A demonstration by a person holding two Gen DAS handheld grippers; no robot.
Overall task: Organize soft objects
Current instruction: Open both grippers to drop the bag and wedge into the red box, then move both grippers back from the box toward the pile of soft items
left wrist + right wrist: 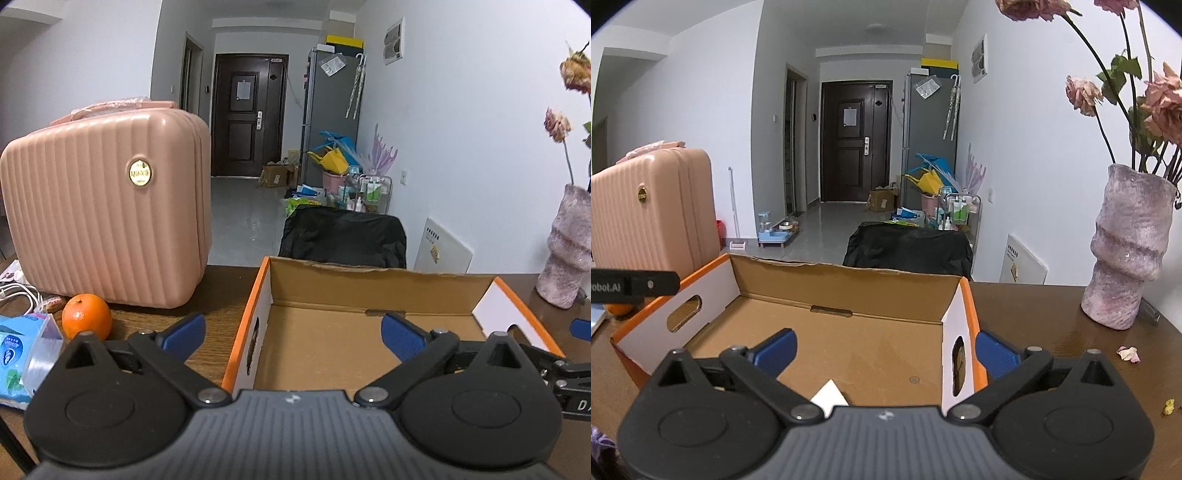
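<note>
- Left tool [293, 332]: released, fingers spread wide, nothing between them. It hovers over the near left corner of the box [369, 291], one finger outside the orange-edged wall, the other above the box floor.
- Right tool [884, 349]: released, fingers spread wide, nothing held. It straddles the right end wall of the box [846, 291], left finger inside, right finger out over the tabletop [1052, 306].
- Box: open-topped cardboard, standing on the tabletop directly ahead of both tools. No soft object lies in it; only a small white scrap [829, 397] shows on its floor near the right tool.
- Soft object: the only likely candidate in view is the tissue pack [22, 350], in clear wrapping, on the tabletop at the far left of the left wrist view. It lies well apart from the left tool, outside the box, just beside the orange [86, 321]. It is not visible from the right wrist.
- Judgement, step in hand: no pick has begun; the task appears to be at its start.
- Judgement, method: swing the left tool leftward, clear of the box wall, and close across the pack's narrow side. Grip the body, not loose film, which may slip.
- Judgement, risks: nudging the orange, which could roll; catching the cables [18, 295] beside the suitcase [107, 206].
</note>
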